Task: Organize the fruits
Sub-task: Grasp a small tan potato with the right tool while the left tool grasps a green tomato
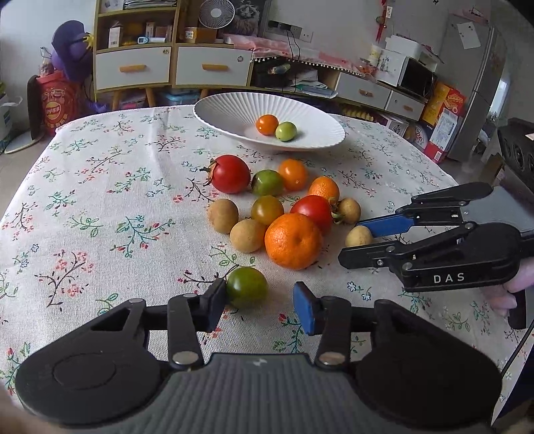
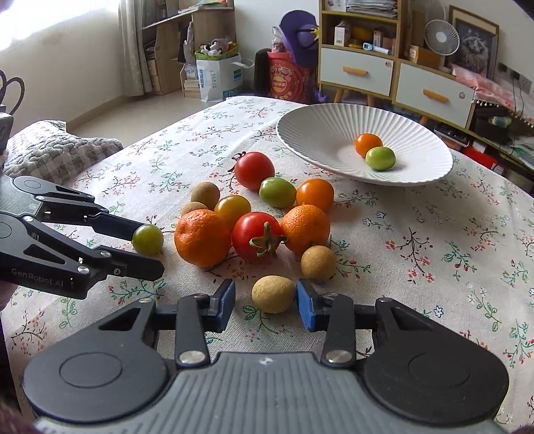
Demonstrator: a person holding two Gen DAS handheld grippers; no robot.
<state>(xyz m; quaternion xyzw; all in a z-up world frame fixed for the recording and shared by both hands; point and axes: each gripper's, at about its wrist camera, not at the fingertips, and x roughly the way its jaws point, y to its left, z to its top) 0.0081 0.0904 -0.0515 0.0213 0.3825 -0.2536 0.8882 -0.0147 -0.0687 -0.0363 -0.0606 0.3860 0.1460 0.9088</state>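
Observation:
A pile of fruit lies on the floral tablecloth: red tomatoes (image 1: 230, 173), mandarins (image 1: 293, 241), green tomatoes and tan longans (image 1: 247, 235). A white ribbed bowl (image 1: 230, 110) behind it holds an orange tomato (image 1: 267, 124) and a green one (image 1: 286, 131). My left gripper (image 1: 258, 305) is open around a dark green tomato (image 1: 247, 287), which touches its left pad; in the right wrist view the tomato (image 2: 147, 239) sits between the open fingers. My right gripper (image 2: 265, 302) is open around a tan longan (image 2: 273, 293), near its right pad; the left wrist view also shows this longan (image 1: 358, 236).
The table's far edge runs behind the bowl. Cabinets (image 1: 173, 66), a fan (image 1: 216, 12) and boxes stand beyond it. A quilted grey cushion (image 2: 50, 150) lies off the table's left side in the right wrist view. Bare cloth (image 1: 100, 200) spreads left of the pile.

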